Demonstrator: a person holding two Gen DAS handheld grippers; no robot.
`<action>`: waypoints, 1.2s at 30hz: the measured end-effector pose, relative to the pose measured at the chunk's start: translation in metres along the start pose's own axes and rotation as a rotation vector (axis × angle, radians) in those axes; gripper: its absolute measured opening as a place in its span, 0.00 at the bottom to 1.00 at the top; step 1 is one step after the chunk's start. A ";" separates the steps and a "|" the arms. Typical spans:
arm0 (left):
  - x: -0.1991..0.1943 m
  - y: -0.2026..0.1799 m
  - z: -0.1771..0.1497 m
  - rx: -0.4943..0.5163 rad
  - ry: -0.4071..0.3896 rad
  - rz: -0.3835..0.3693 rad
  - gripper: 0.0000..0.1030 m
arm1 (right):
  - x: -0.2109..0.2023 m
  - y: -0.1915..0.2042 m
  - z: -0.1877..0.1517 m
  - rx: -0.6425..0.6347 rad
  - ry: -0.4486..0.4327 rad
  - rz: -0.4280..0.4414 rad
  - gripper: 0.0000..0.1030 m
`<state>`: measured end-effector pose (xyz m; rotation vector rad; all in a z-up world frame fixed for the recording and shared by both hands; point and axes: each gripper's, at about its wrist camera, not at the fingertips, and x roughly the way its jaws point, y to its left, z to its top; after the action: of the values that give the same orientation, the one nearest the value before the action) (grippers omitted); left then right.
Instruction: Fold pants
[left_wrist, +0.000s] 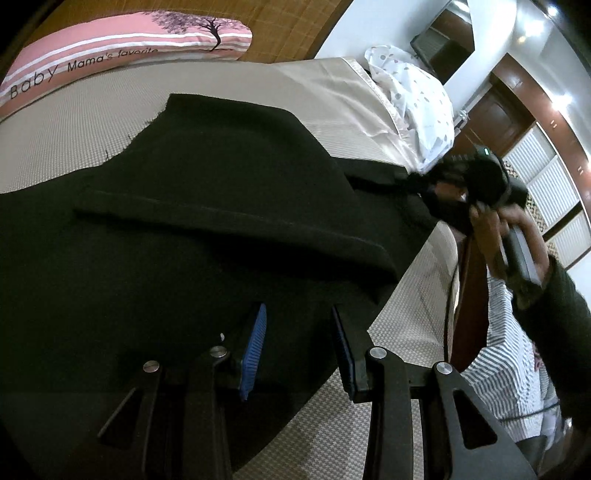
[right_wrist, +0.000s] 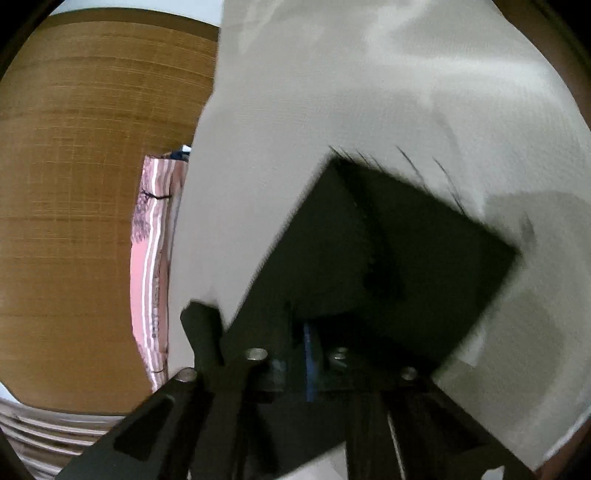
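Black pants (left_wrist: 207, 206) lie spread on a beige bed (left_wrist: 59, 140), with one part folded over across the middle. My left gripper (left_wrist: 299, 332) is open, its blue pads (left_wrist: 255, 343) just above the near edge of the pants, holding nothing. My right gripper (left_wrist: 413, 181) appears in the left wrist view at the pants' far right edge, a hand behind it. In the right wrist view my right gripper (right_wrist: 314, 332) is shut on a black flap of the pants (right_wrist: 399, 251), lifted over the bed (right_wrist: 332, 92). The view is blurred.
A pink striped pillow (left_wrist: 122, 40) lies at the head of the bed and also appears in the right wrist view (right_wrist: 151, 258). A white spotted cloth (left_wrist: 417, 99) sits at the far right corner. A brown woven headboard (right_wrist: 81, 184) stands behind. The bed's right edge (left_wrist: 443, 258) is near.
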<state>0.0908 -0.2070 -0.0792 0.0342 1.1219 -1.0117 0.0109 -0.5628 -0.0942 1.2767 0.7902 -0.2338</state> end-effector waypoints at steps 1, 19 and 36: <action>0.000 0.000 0.000 -0.001 0.000 -0.001 0.36 | 0.004 0.005 0.007 -0.003 -0.012 0.008 0.05; -0.001 0.003 -0.004 -0.011 -0.021 -0.029 0.36 | 0.073 0.040 0.072 -0.022 -0.113 -0.088 0.11; -0.002 0.007 -0.003 -0.025 -0.033 -0.048 0.36 | 0.103 0.077 -0.014 -0.279 0.123 -0.029 0.15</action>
<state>0.0929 -0.2001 -0.0826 -0.0295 1.1099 -1.0369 0.1232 -0.4990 -0.1032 1.0240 0.9131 -0.0649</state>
